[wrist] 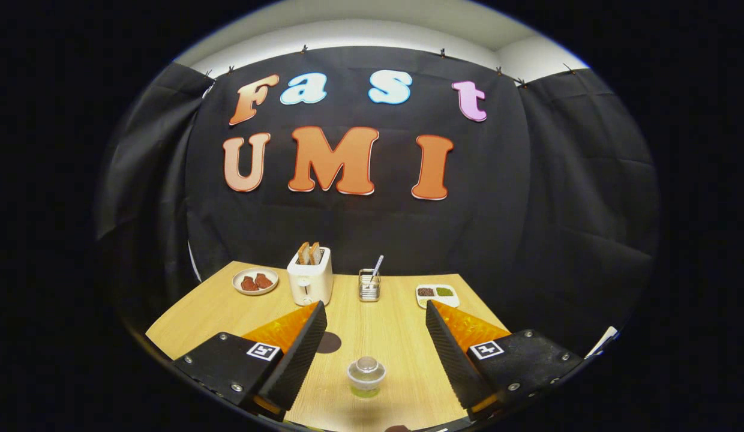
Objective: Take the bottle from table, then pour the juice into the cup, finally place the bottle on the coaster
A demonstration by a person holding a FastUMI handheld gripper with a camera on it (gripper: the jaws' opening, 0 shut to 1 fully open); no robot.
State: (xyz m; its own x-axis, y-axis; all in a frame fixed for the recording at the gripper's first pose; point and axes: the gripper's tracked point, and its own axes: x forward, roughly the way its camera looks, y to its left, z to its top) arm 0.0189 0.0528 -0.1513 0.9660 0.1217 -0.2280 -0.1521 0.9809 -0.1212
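Gripper point(372, 336) wide apart, lower frame; clear plastic bottle with green juice point(366, 377) between fingers, untouched; dark round coaster point(329, 342) beside left finger; bare wooden table point(378, 330) ahead.

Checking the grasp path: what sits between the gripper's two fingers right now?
In the gripper view, the open gripper has only the juice bottle standing on bare wooden table between its fingers; the dark round coaster lies beside the left finger.

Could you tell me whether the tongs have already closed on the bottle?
No, the tongs stand wide open, and the bottle sits upright on the table between the fingers, touched by neither.
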